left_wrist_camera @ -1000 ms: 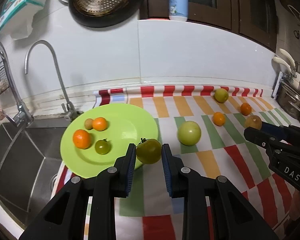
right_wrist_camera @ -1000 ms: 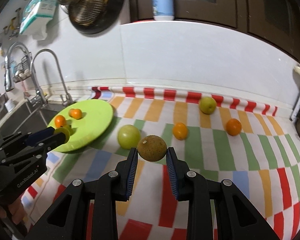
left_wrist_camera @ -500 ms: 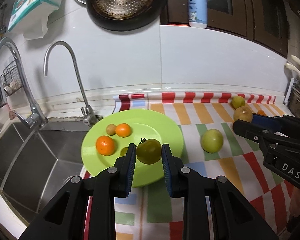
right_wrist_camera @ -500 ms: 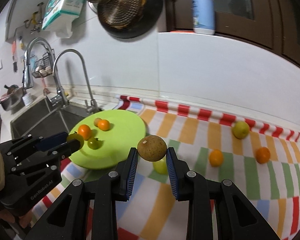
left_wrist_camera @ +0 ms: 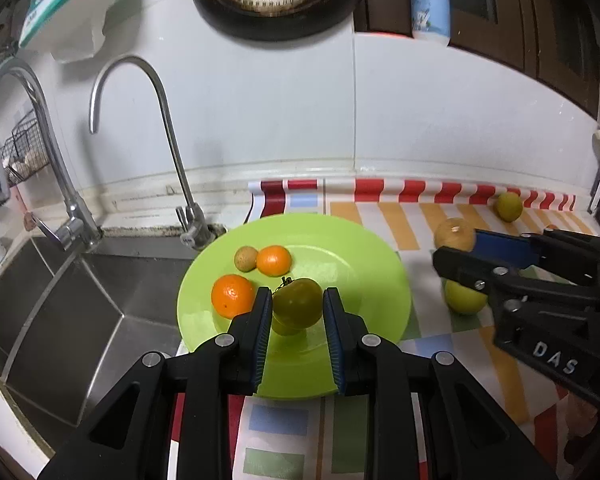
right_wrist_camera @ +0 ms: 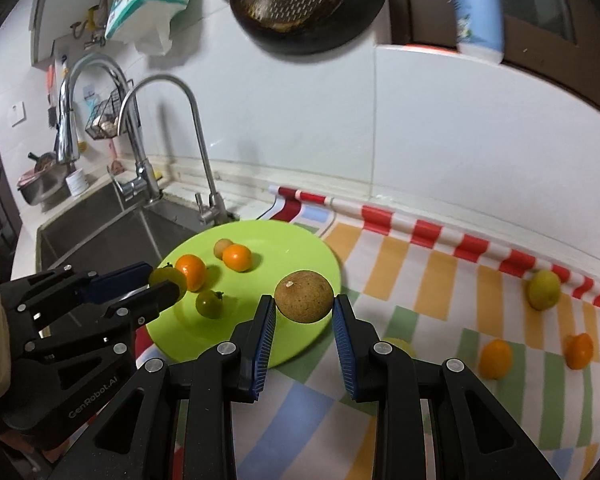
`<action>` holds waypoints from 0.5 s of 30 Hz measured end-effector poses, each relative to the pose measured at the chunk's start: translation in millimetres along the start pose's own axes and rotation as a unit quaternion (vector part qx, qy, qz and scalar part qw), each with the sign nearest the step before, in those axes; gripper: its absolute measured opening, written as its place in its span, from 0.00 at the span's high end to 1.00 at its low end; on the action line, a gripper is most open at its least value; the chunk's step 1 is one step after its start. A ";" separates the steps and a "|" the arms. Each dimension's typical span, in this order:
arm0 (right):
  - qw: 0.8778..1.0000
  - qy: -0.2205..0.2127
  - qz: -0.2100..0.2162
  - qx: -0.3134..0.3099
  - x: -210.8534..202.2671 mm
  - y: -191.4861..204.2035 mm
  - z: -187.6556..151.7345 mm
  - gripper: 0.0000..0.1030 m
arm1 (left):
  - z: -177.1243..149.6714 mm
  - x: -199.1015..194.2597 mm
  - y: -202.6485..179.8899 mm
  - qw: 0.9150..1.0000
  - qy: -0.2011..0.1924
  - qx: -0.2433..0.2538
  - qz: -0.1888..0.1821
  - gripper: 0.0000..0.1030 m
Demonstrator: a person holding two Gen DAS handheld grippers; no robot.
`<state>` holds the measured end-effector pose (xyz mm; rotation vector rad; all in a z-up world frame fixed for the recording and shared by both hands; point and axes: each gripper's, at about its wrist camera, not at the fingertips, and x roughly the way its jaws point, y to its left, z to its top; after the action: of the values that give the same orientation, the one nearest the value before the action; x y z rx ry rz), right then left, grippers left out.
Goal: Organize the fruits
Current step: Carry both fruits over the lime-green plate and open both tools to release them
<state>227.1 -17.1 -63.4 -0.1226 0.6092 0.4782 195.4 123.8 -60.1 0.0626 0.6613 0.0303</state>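
One small green fruit [left_wrist_camera: 285, 326] half-hidden behind left tool's [left_wrist_camera: 296, 312] tomato [left_wrist_camera: 298, 307].

The right half of the green plate [left_wrist_camera: 364, 264] lies bare, with room to pass. Its left half is crowded: two oranges [left_wrist_camera: 233, 295] and a small brown fruit [left_wrist_camera: 245, 258] sit close together, with a small green tomato [right_wrist_camera: 209, 304] nearer. Two tall faucets [left_wrist_camera: 168, 128] rise just behind the plate's far left edge, and the sink [left_wrist_camera: 56, 304] drops away at left. Right of the plate, scattered fruit dots the striped cloth [right_wrist_camera: 428, 280] on the counter, well apart.
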 end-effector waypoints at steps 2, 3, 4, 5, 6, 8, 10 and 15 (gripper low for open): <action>1.000 0.010 0.007 -0.002 11.2 1.8 -1.1 0.70 | -2.1 6.3 0.8 1.000 0.008 -0.001 0.000 0.74; 1.000 0.016 0.011 -0.003 17.7 2.6 -2.3 0.70 | -3.8 10.3 1.2 1.000 0.014 -0.001 -0.001 0.74; 1.000 0.021 0.014 -0.004 22.7 3.2 -3.0 0.70 | -4.9 13.0 1.6 1.000 0.017 -0.001 -0.002 0.74; 0.999 0.028 0.019 -0.004 28.8 3.9 -4.1 0.70 | -6.0 15.7 2.1 1.000 0.021 -0.002 -0.002 0.74; 0.999 0.032 0.022 -0.004 33.4 4.1 -4.6 0.70 | -7.3 18.6 2.6 1.000 0.025 -0.003 -0.003 0.74; 0.999 0.040 0.023 -0.006 41.4 5.8 -6.3 0.70 | -8.7 22.3 4.0 1.000 0.030 -0.004 -0.003 0.74; 0.999 0.044 0.024 -0.010 48.0 7.5 -6.7 0.70 | -9.0 25.3 5.0 0.999 0.033 -0.005 -0.003 0.74; 0.998 0.044 0.043 0.004 53.5 5.2 -2.9 0.62 | -6.9 23.6 9.8 0.999 0.030 -0.015 0.006 0.60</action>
<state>261.4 7.8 -96.4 -0.1105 0.7045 0.5551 209.7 135.1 -79.4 0.0379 0.7194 0.0541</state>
